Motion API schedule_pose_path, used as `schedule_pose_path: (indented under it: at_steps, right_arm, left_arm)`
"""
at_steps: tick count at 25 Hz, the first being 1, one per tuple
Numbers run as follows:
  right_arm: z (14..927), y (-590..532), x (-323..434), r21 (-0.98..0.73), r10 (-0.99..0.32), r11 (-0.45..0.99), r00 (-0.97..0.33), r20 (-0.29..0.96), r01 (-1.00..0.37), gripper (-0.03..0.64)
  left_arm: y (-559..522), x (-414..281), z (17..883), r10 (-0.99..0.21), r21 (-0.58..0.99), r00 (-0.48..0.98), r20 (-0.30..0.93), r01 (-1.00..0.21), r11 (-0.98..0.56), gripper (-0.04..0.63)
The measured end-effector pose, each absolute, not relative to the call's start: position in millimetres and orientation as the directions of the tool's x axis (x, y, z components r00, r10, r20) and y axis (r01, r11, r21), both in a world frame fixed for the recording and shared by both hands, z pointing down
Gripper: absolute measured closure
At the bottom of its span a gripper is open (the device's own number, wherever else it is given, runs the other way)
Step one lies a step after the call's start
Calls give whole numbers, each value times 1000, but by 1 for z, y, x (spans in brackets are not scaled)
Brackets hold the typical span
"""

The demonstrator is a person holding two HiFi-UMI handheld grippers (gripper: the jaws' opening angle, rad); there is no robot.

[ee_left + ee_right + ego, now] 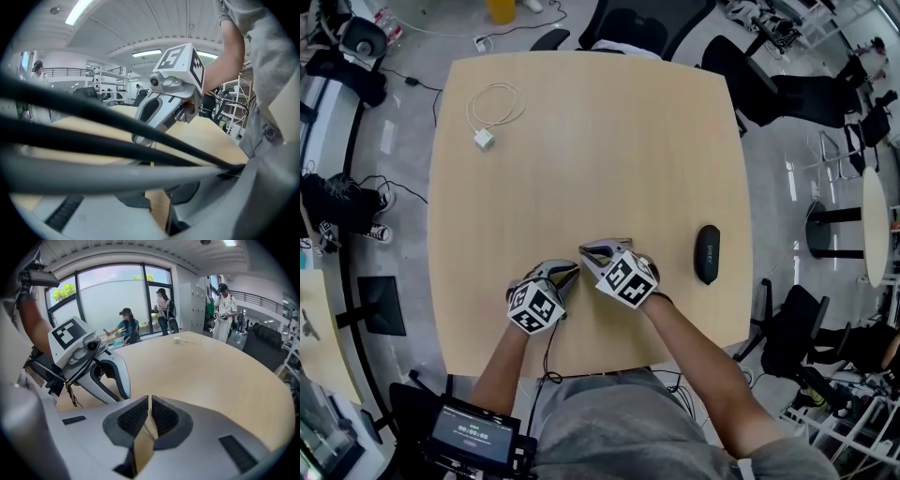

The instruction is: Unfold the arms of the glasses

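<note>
The glasses (609,243) are a thin wire frame, hard to make out, held just above the table (581,141) near its front edge. My right gripper (586,251) points left and is shut on a thin wire part of them; the wire (149,427) runs between its pads (164,417). My left gripper (572,270) points up and right, its tips almost meeting the right one's. Its jaws stand close together on a thin piece (151,161). Dark blurred bars (93,140) cross the left gripper view close to the lens and hide most of it.
A black glasses case (706,253) lies to the right of the grippers. At the far left of the table lie a white charger (484,140) and its coiled cable (497,103). Chairs (628,28) and other tables stand around; people are by the windows (126,324).
</note>
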State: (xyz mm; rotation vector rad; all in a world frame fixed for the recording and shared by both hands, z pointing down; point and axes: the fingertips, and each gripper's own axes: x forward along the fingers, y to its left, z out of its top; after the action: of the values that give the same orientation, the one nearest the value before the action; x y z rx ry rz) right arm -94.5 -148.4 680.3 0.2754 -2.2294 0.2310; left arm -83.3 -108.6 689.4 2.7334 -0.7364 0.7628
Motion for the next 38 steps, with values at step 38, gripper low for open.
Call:
schedule_pose_path:
  at_steps: [38]
  right_arm:
    - [730,-116,-64,-42,-27,991,-482,876,-131,561]
  left_arm:
    - [-129,-39,697,-264,98,827,497,-356,-929,577]
